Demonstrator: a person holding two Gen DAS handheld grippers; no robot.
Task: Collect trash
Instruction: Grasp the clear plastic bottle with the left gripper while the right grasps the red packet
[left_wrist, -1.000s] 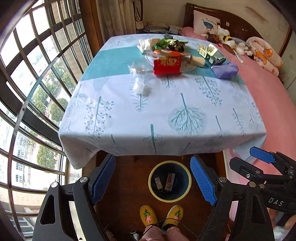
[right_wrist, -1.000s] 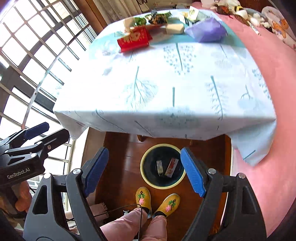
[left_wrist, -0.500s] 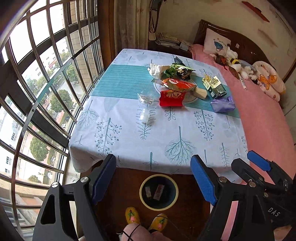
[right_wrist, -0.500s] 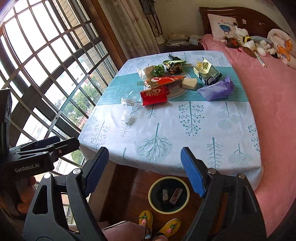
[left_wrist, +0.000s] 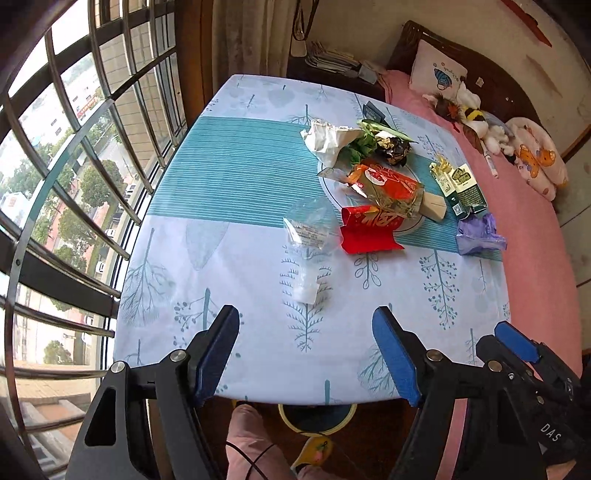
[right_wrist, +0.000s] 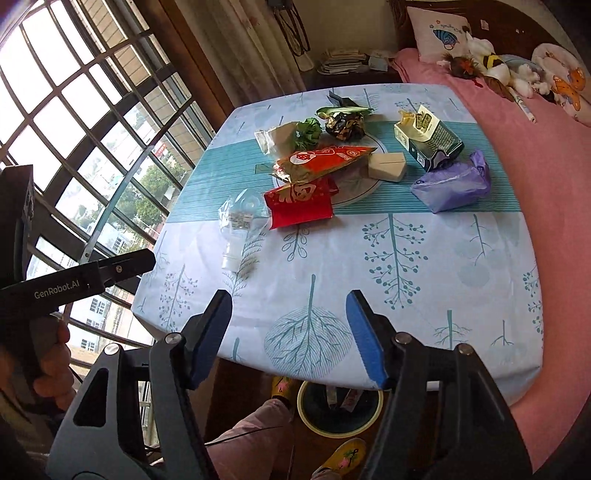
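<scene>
Both grippers hover above the near edge of the table (left_wrist: 258, 354). The left gripper (left_wrist: 306, 354) and right gripper (right_wrist: 288, 336) each hold nothing, their jaws narrowing on empty air. The near half of the cloth lies bare. The trash clusters toward the far side: clear plastic bottle (left_wrist: 308, 240), red packet (left_wrist: 369, 230), purple bag (right_wrist: 452, 184), green carton (right_wrist: 430, 138). The bin (right_wrist: 340, 410) sits on the floor under the near edge, partly hidden. A second ago both cameras looked straight down into the bin; they now face the tabletop.
</scene>
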